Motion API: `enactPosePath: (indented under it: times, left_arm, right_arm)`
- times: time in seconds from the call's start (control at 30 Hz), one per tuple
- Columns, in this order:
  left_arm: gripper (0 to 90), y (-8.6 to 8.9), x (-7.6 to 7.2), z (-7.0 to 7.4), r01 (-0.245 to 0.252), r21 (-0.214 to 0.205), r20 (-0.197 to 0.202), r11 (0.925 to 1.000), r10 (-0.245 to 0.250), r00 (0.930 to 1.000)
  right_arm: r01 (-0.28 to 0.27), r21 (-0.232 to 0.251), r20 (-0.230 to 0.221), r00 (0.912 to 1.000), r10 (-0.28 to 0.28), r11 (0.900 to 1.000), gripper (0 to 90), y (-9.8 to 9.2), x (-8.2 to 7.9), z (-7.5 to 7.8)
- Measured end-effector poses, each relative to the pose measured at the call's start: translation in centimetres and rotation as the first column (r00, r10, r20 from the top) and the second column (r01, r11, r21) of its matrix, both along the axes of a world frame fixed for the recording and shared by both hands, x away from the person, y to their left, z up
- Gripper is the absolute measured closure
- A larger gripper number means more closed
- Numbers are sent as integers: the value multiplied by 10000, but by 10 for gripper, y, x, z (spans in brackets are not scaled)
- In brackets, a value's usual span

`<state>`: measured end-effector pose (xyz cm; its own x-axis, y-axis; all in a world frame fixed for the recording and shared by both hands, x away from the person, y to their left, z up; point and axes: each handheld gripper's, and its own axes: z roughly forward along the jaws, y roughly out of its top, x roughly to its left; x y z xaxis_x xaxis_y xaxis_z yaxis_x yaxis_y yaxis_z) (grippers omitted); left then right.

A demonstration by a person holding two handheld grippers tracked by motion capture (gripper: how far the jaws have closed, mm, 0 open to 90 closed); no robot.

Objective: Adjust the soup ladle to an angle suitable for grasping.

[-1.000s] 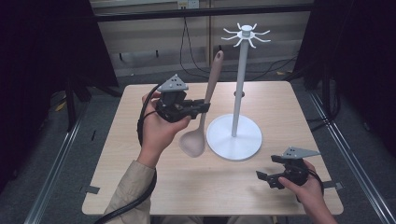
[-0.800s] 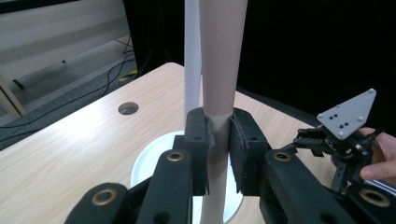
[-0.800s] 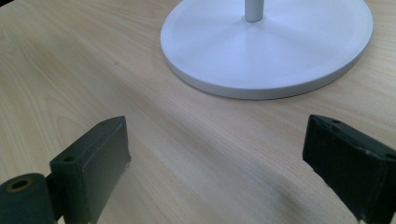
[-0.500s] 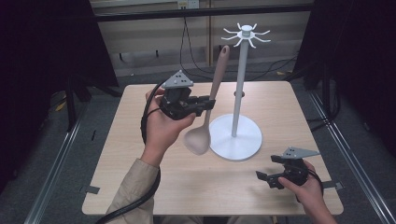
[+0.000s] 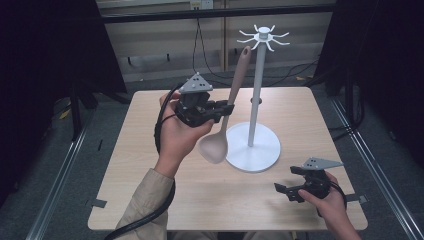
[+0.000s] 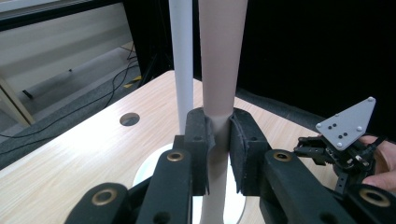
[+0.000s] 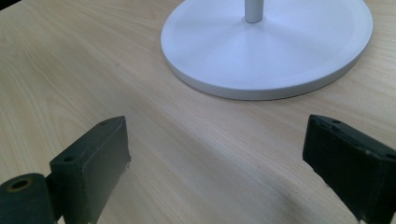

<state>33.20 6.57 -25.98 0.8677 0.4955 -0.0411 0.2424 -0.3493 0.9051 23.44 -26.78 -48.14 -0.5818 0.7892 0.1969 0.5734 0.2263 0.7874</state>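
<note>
A tan spoon (image 5: 231,105) stands nearly upright in the air, bowl down and handle tip near the stand's hooks. My left gripper (image 5: 223,111) is shut on its handle; the pads (image 6: 198,140) press the handle (image 6: 219,70) from both sides. A white stand (image 5: 256,100) with a round base (image 5: 260,150) and a ring of hooks (image 5: 263,37) at the top rises just right of the spoon. My right gripper (image 5: 286,190) rests low at the table's front right, open, with bare tabletop between its jaws and the base (image 7: 266,42) ahead of it.
The wooden table (image 5: 150,195) has a small round hole (image 6: 129,118) near its far edge. Black cables lie on the floor behind the table. Dark frame posts stand at both sides. A cable trails from the left gripper along the sleeve.
The left gripper has lifted the spoon a little and carried it right, its handle tip now closer to the stand's hooks. The right gripper has kept still.
</note>
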Motion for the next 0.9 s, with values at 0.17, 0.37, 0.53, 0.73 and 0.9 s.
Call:
enactPosePath:
  times: [0.17,0.37,0.53,0.73,0.9]
  left_arm:
    - [785,-2,1,0,-65,145,69,9999,64,10000]
    - [785,-4,3,-1,-77,131,90,9999,76,9999]
    - [785,-8,6,-2,-102,131,43,9999,102,9999]
    - [785,-10,7,-3,-191,128,108,9997,190,9998]
    - [785,-11,9,-3,-291,204,108,9994,289,9995]
  right_arm:
    - [-24,-13,19,10000,24,10000,70,0,0,0]
    - [-13,13,5,10000,13,10000,70,0,0,0]
    - [-14,32,-6,10000,14,10000,70,0,0,0]
    - [-47,38,8,10000,47,10000,70,0,0,0]
    - [-49,35,0,10000,49,10000,70,1,0,0]
